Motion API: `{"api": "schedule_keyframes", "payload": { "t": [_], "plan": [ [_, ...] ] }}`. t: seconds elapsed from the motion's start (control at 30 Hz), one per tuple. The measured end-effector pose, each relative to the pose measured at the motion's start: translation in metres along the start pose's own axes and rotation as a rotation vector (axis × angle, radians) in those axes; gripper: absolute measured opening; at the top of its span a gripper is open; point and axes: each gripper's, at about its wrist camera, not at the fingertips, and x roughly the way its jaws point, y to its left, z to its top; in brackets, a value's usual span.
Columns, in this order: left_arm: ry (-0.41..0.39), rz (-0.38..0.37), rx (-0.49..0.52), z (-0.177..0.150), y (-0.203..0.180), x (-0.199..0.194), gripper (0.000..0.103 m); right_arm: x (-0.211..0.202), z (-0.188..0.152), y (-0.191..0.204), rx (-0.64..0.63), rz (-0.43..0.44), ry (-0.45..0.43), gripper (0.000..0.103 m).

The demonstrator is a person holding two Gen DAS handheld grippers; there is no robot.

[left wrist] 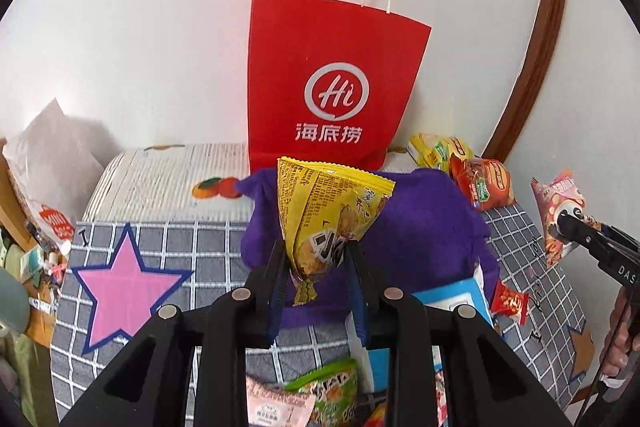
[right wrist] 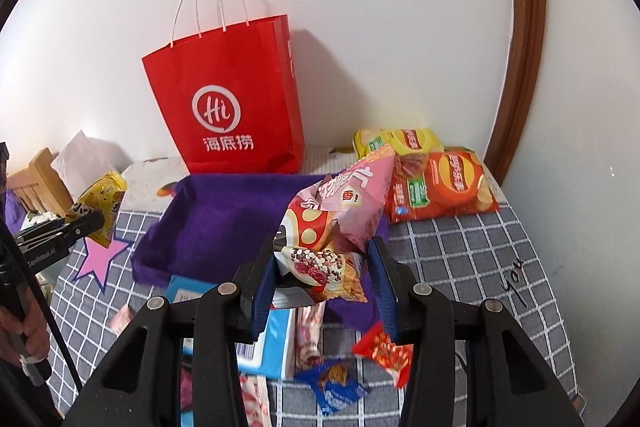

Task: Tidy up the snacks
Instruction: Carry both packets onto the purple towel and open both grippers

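The big red paper bag (left wrist: 332, 83) stands at twelve o'clock. In front of it the purple tray (right wrist: 224, 223) looks empty, so sorting has hardly begun. The left gripper (left wrist: 316, 259) pinches a yellow snack pack (left wrist: 328, 211). The right gripper (right wrist: 324, 267) pinches a pink snack pack (right wrist: 340, 215). Little snacks wait at six o'clock.

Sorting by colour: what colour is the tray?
Purple tray, clearest in the right wrist view.

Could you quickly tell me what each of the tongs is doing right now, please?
Left tongs: closed on the yellow snack packet, held up above the purple tray.
Right tongs: closed on the pink snack packet.
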Motion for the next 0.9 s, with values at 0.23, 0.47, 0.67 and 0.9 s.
{"api": "schedule_keyframes", "payload": {
  "t": [0.23, 0.47, 0.67, 0.9],
  "plan": [
    [-0.003, 0.004, 0.013, 0.017, -0.005, 0.017, 0.026, 0.023, 0.022, 0.005, -0.006, 0.012, -0.008, 0.044],
    [0.005, 0.012, 0.013, 0.031, -0.004, 0.036, 0.026, 0.05, 0.039, 0.009, 0.002, 0.041, -0.011, 0.044],
    [0.01, 0.027, 0.011, 0.041, 0.002, 0.047, 0.026, 0.075, 0.062, 0.019, -0.011, 0.071, -0.027, 0.044],
    [0.026, 0.028, -0.023, 0.046, 0.014, 0.067, 0.026, 0.116, 0.077, 0.028, -0.05, 0.076, 0.016, 0.044]
  ]
}}
